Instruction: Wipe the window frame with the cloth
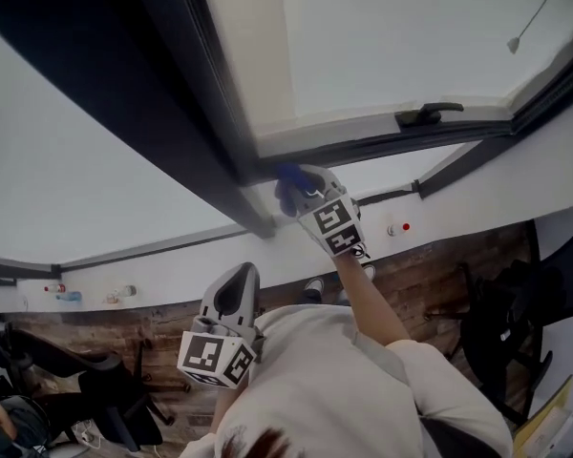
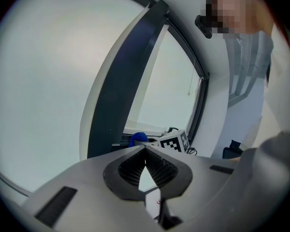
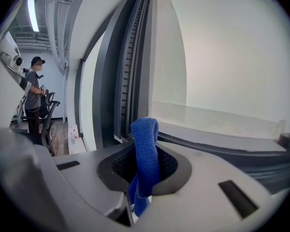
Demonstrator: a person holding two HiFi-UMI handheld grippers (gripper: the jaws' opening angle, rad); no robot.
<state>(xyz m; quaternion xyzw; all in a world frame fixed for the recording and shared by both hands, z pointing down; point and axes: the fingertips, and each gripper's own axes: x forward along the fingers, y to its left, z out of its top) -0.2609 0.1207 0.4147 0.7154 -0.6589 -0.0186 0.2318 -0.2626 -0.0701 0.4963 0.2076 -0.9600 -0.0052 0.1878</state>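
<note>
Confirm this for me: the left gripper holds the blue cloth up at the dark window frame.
Not right: it is the right gripper that holds the blue cloth up at the dark window frame, as the right gripper view shows. The left gripper is shut on nothing.

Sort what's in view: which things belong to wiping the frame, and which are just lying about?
In use: cloth; right gripper, shut on it; window frame.

Lying about: left gripper, shut and empty; window handle; office chair; person in the background.
</note>
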